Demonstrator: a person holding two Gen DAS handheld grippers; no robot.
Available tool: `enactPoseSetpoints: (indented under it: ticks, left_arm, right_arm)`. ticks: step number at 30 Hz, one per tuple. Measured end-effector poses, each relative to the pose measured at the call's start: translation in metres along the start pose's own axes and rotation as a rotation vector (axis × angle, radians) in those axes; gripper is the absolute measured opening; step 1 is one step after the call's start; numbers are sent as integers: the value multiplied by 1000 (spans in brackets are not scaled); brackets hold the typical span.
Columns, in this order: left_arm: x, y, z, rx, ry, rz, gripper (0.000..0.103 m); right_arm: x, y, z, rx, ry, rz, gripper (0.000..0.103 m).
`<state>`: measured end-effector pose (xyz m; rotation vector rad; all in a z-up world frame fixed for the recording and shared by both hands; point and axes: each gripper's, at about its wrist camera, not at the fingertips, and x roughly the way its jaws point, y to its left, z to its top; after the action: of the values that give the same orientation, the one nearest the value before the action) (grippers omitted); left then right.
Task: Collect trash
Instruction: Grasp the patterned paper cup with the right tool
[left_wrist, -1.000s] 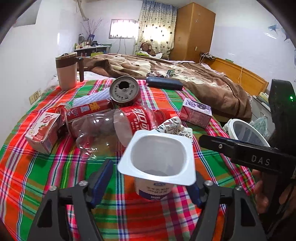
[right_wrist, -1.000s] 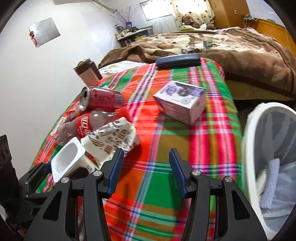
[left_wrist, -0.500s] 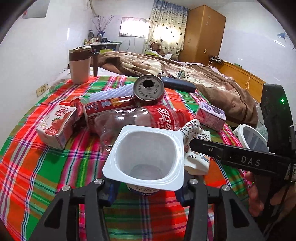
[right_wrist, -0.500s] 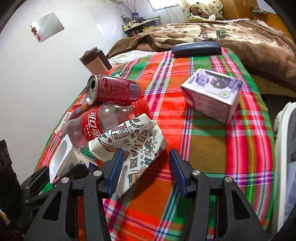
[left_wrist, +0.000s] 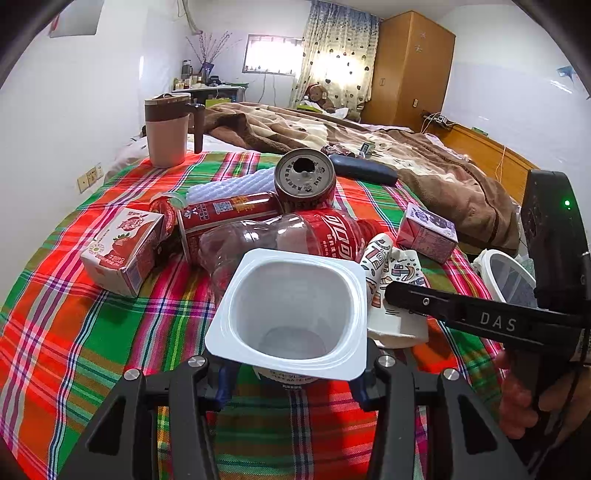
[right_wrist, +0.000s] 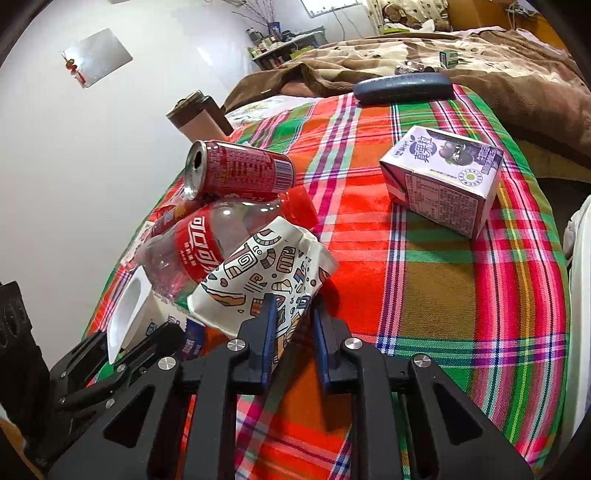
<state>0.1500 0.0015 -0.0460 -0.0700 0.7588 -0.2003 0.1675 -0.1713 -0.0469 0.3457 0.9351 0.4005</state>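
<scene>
My left gripper (left_wrist: 291, 380) is shut on a white yogurt cup (left_wrist: 291, 306), its open mouth facing the camera; the cup also shows in the right wrist view (right_wrist: 129, 314). My right gripper (right_wrist: 293, 325) is shut on a crumpled patterned paper cup (right_wrist: 266, 273), also seen in the left wrist view (left_wrist: 391, 266). A clear cola bottle (left_wrist: 295, 236) with red label, two red cans (left_wrist: 304, 177) (left_wrist: 229, 210), a strawberry carton (left_wrist: 125, 251) and a purple carton (right_wrist: 443, 181) lie on the plaid cloth (right_wrist: 461, 295).
A white bin (left_wrist: 509, 277) stands off the cloth's right edge. A lidded mug (left_wrist: 168, 129) stands at the far left corner. A dark case (right_wrist: 402, 86) lies at the far edge, with a brown blanket (left_wrist: 424, 162) behind.
My left gripper closed on the yogurt cup. My right gripper moved left to the paper cup and closed on it.
</scene>
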Motion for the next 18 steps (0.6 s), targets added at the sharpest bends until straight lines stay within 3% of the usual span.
enactPoseSetpoints:
  ticks: [18]
  left_arm:
    - [-14,-4,2,22,-24,25,48]
  right_arm:
    - [-20,-7,-4,27,-56,15,9]
